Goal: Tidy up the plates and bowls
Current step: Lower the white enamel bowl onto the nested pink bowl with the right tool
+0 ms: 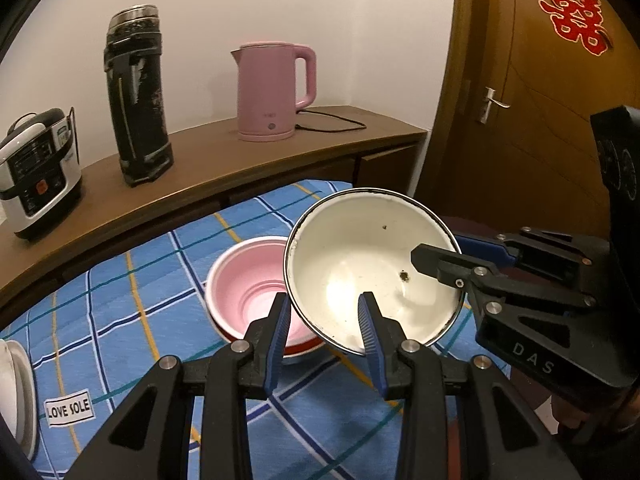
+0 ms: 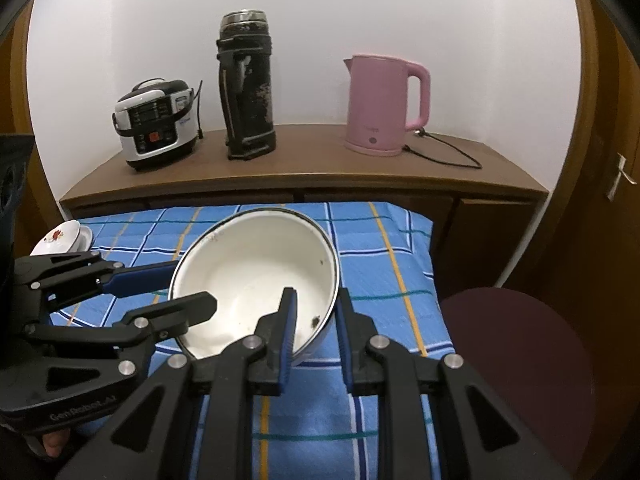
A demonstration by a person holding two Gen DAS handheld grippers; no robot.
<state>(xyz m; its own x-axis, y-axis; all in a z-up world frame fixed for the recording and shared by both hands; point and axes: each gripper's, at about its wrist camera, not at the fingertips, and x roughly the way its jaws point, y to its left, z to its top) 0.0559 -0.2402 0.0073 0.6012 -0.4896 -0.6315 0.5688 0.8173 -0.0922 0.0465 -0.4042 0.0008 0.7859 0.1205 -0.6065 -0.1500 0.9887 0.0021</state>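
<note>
Left wrist and right wrist views: enamel bowl tilted between two grippers

Left wrist view shows the white enamel bowl, round and glossy, with a thin dark rim and a few dark chips inside. It hangs tilted over the near right edge of a pink ribbed bowl. The pink bowl sits on the blue checked cloth, with a red rim showing beneath it.

The left gripper straddles the white bowl's near rim, one blue ribbed pad inside and one outside, jaws clearly apart. The right gripper straddles the opposite rim in the same way. Its outer finger sits at the wall and a strip of white shows beside the inner one. Whether it pinches the wall I cannot tell.

The cloth is woven with yellow, white and teal lines and carries a sewn "LOVE SOLE" label. A small flowered white dish lies at its far left. Behind runs a brown wooden sideboard with a matte pink kettle, a scuffed black thermos and a black-and-white rice cooker. The wall is plain white. A brown door with a red paper cut stands to the right, and a maroon round stool sits beside the cloth.
</note>
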